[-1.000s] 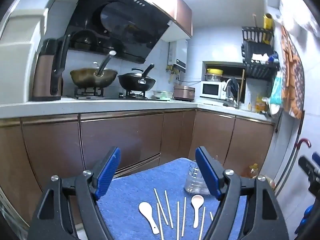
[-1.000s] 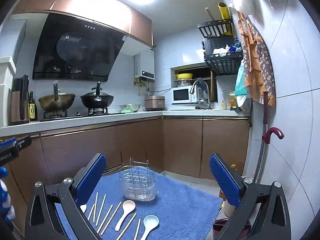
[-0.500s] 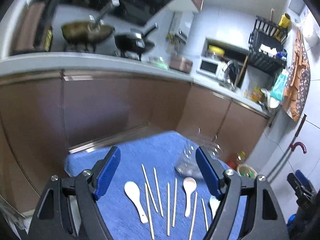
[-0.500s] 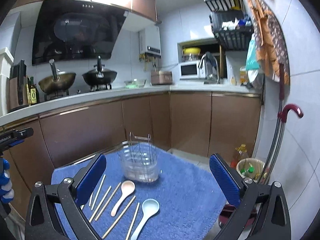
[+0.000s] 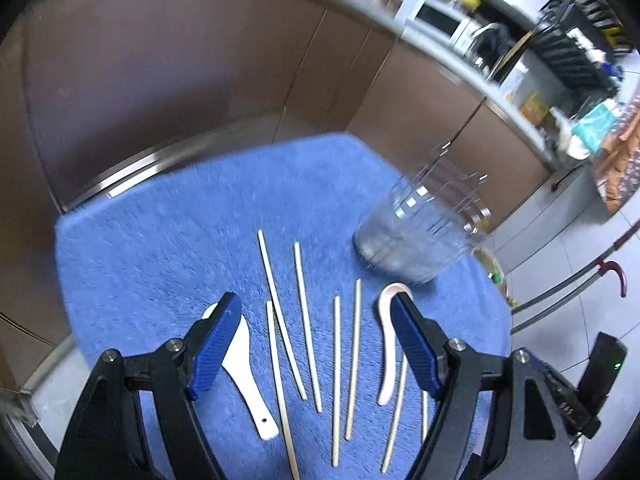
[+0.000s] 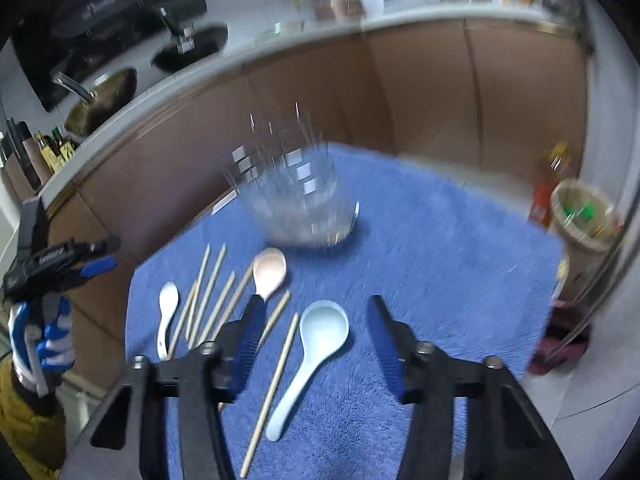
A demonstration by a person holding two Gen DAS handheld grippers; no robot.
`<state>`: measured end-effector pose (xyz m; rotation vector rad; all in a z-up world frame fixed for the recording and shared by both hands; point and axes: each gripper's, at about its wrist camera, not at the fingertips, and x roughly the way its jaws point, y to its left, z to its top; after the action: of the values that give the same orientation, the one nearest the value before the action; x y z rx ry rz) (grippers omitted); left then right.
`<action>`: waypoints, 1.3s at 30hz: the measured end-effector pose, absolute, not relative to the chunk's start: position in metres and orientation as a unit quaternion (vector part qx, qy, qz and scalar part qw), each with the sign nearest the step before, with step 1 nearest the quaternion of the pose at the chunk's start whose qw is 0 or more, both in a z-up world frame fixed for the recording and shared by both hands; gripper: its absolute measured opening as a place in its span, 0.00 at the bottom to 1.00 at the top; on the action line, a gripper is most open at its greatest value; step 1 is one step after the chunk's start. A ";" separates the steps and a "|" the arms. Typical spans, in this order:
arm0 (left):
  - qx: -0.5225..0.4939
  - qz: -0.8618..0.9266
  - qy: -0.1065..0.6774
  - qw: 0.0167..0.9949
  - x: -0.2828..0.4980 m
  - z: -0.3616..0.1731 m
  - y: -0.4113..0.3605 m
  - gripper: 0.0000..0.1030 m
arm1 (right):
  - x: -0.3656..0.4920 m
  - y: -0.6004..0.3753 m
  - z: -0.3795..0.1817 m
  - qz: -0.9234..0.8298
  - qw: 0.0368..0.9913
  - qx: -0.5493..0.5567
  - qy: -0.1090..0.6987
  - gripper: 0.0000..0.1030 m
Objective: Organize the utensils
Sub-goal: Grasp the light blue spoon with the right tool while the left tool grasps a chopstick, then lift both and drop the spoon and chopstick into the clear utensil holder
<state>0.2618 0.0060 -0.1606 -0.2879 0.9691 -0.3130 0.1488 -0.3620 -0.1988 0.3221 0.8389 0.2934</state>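
Several wooden chopsticks (image 5: 304, 320) and three spoons lie on a blue towel (image 5: 160, 240). A white spoon (image 5: 246, 372), a pink spoon (image 5: 388, 344) and a clear wire-framed utensil holder (image 5: 420, 236) show in the left wrist view. My left gripper (image 5: 316, 316) is open above the chopsticks. In the right wrist view a light blue spoon (image 6: 312, 356), the pink spoon (image 6: 270, 270), the white spoon (image 6: 166, 312) and the holder (image 6: 296, 204) show. My right gripper (image 6: 316, 320) is open over the blue spoon.
Brown kitchen cabinets (image 5: 180, 72) stand behind the towel. A waste bin (image 6: 586, 216) and a bottle (image 6: 546, 188) stand on the floor at the right. The left gripper and gloved hand (image 6: 48, 312) show at the left of the right wrist view.
Both grippers have tilted down and moved closer to the towel, so the utensils now fill the views. Both stay open and empty.
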 end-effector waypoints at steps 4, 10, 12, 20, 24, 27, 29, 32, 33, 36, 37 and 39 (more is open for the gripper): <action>-0.127 -0.134 0.511 0.840 0.301 -0.190 0.001 0.71 | 0.175 -0.364 -0.228 0.177 0.862 0.156 0.448 0.36; -0.130 -0.111 0.562 0.809 0.350 -0.229 -0.005 0.59 | 0.199 -0.369 -0.246 0.217 0.833 0.148 0.487 0.36; -0.125 -0.106 0.574 0.802 0.360 -0.238 -0.007 0.48 | 0.202 -0.369 -0.251 0.228 0.826 0.136 0.496 0.36; -0.113 -0.079 0.619 0.773 0.392 -0.267 -0.017 0.20 | 0.222 -0.367 -0.259 0.266 0.803 0.109 0.523 0.30; -0.121 -0.067 0.637 0.758 0.404 -0.275 -0.020 0.12 | 0.229 -0.370 -0.263 0.282 0.790 0.099 0.535 0.17; -0.130 -0.056 0.644 0.752 0.411 -0.278 -0.020 0.04 | 0.230 -0.372 -0.261 0.292 0.788 0.098 0.533 0.09; -0.131 -0.056 0.637 0.758 0.411 -0.276 -0.016 0.04 | 0.231 -0.371 -0.260 0.289 0.792 0.085 0.531 0.08; -0.155 -0.080 0.613 0.771 0.396 -0.264 -0.014 0.04 | 0.224 -0.369 -0.250 0.282 0.805 0.069 0.518 0.08; -0.159 -0.089 0.602 0.778 0.390 -0.258 -0.014 0.04 | 0.220 -0.369 -0.245 0.278 0.811 0.064 0.511 0.08; -0.169 -0.118 0.550 0.809 0.365 -0.225 -0.010 0.04 | 0.208 -0.367 -0.222 0.261 0.833 0.046 0.485 0.08; -0.171 -0.129 0.524 0.824 0.355 -0.208 -0.009 0.04 | 0.205 -0.367 -0.211 0.256 0.842 0.044 0.473 0.08; -0.185 -0.156 0.469 0.850 0.339 -0.171 -0.008 0.04 | 0.198 -0.369 -0.178 0.237 0.867 0.033 0.436 0.08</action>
<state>0.3388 -0.0077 -0.1715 -0.3891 0.9873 -0.3296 0.1979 -0.3692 -0.1782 0.0694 0.9135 0.4964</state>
